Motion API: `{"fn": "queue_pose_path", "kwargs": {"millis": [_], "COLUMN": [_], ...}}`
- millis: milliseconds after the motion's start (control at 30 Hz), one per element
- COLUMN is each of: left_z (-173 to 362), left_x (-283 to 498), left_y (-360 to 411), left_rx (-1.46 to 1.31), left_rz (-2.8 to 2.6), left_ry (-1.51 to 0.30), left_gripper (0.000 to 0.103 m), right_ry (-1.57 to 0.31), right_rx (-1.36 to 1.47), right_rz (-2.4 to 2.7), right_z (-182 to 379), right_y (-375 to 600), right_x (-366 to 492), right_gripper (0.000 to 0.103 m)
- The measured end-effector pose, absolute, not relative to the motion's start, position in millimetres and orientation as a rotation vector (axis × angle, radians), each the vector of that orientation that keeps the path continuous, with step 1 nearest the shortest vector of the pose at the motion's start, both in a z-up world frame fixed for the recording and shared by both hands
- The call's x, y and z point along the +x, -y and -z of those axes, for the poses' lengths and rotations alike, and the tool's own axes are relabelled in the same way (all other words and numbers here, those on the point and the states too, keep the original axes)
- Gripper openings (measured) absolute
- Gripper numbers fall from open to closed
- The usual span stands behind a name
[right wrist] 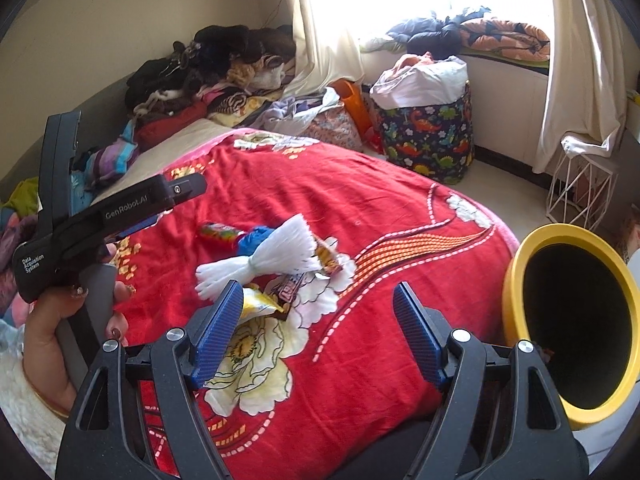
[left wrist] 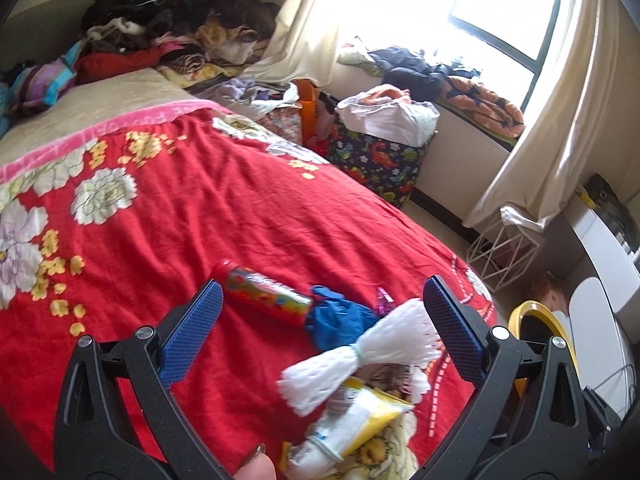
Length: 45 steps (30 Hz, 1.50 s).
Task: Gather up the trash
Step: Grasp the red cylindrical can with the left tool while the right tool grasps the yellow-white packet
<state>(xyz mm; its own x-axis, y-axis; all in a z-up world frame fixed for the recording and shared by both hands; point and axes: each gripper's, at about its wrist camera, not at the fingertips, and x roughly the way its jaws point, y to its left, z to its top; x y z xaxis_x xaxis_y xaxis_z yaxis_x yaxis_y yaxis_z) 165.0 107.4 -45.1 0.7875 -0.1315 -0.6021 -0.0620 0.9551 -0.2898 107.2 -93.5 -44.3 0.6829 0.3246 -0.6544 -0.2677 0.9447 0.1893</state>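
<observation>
Two pairs of tongs hang over the bed, both spread wide with nothing between their blue pads. The left tongs (left wrist: 322, 320) point down at a small heap of litter on the red flowered blanket (left wrist: 168, 216). Nearest them lies a white foam fruit net (left wrist: 360, 360), tied in the middle, resting partly on a yellow and white snack wrapper (left wrist: 352, 416). Just beyond the net sits a crumpled blue glove (left wrist: 340, 320), touching the end of a red patterned wrapper roll (left wrist: 266, 294) that lies on its side. A fingertip shows at the bottom edge of the left wrist view.

The right tongs (right wrist: 318, 322) hover above the same heap from the other side, with the yellow wrapper just behind their left pad and a brown candy wrapper (right wrist: 288, 292) beside it. A second candy wrapper (right wrist: 328, 258) lies against the net's far end. To the left in this view a hand (right wrist: 60, 320) grips the handle of the other tool.

Off the bed's right edge stands a yellow bin (right wrist: 516, 280), mouth tilted toward the camera, dark inside. Farther out are a white wire basket (right wrist: 580, 192) on the floor, a dinosaur-print laundry bag (right wrist: 428, 136) stuffed full below the window, cream curtains (right wrist: 576, 72), and a pile of clothes (right wrist: 208, 72) at the head of the bed.
</observation>
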Motion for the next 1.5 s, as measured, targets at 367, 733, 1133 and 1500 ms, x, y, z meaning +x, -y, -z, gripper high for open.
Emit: {"fn": "queue_pose_path", "kwargs": {"millis": [367, 733, 1133, 1500], "left_z": [73, 103, 125, 137], "left_x": [174, 203, 234, 252], "left_y": [-138, -157, -165, -155], "left_rx": [-0.335, -0.432, -0.556, -0.498], "left_rz": [-0.051, -0.028, 0.006, 0.02], "left_ry": [-0.727, -0.833, -0.943, -0.98], "left_gripper": [0.092, 0.079, 0.068, 0.068], "right_ry": [-0.846, -0.926, -0.994, -1.063], "right_rx": [0.099, 0.082, 0.153, 0.27], "right_rz": [-0.426, -0.478, -0.495, -0.552], "right_z": [68, 93, 115, 128], "right_y": [55, 23, 17, 8], "right_x": [115, 125, 144, 162], "right_gripper": [0.075, 0.067, 0.062, 0.058]}}
